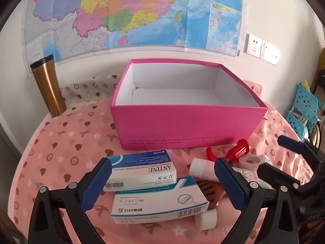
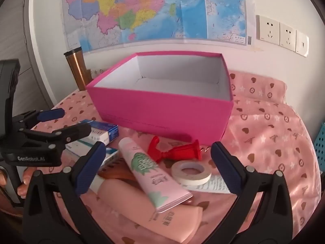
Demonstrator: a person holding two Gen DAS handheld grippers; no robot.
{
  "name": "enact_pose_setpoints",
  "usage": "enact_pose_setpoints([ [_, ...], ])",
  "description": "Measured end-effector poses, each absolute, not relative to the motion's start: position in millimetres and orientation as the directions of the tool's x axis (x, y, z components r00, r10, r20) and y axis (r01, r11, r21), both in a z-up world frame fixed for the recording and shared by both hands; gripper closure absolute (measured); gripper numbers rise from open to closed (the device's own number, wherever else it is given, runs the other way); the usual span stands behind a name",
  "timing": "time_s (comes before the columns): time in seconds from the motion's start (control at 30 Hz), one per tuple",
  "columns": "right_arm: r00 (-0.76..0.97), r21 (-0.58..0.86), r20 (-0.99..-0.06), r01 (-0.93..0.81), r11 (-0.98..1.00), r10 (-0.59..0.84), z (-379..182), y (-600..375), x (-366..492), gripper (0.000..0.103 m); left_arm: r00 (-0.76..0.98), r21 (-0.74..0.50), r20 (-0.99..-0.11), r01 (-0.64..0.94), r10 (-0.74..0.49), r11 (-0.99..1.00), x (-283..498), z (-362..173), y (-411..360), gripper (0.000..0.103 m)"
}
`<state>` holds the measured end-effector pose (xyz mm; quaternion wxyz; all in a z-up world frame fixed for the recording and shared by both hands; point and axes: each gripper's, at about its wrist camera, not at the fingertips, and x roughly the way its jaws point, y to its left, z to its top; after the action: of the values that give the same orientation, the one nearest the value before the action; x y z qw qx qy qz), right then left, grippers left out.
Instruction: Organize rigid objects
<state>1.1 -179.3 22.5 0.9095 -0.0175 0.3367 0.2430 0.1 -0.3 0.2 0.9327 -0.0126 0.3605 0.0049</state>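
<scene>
Pink patterned tablecloth [image 1: 61, 146], wall map [image 1: 121, 10] behind

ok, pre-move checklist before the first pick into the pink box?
1. Pink box open and empty: ok.
2. Left tongs open, nothing held: ok.
3. Right tongs open, nothing held: ok.
4. Left target reachable: ok, the two medicine boxes lie stacked between its fingers' line of sight.
5. Right target free to lift: not ok, the green-print tube lies across the peach tube and a comb; take the top one first.
6. Tape roll and red corkscrew clear of the pile: ok.
</scene>
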Motion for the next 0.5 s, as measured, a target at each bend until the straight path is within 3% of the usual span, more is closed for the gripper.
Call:
enact_pose_setpoints([
  [0.13,0.667,0.139,-0.61,-0.442,0.886,0.428,26,-164,-10,0.0,0.754,-0.026,-0.656,-0.017,-0.004,1.0,0,1,-1,0.001],
  [0.27,0.619,0.266,-0.611,-0.427,0.864,0.494,19,-173,-7,0.0,0.762,-0.058,-0.647,-0.031,-0.014,0.998,-6,0,8,0.001],
  [0.5,0.607,0.262,-0.61,-0.451,0.853,0.509,20,-170,-10,0.0,0.765,-0.044,-0.644,-0.028,-0.007,0.999,-10,6,6,0.001],
])
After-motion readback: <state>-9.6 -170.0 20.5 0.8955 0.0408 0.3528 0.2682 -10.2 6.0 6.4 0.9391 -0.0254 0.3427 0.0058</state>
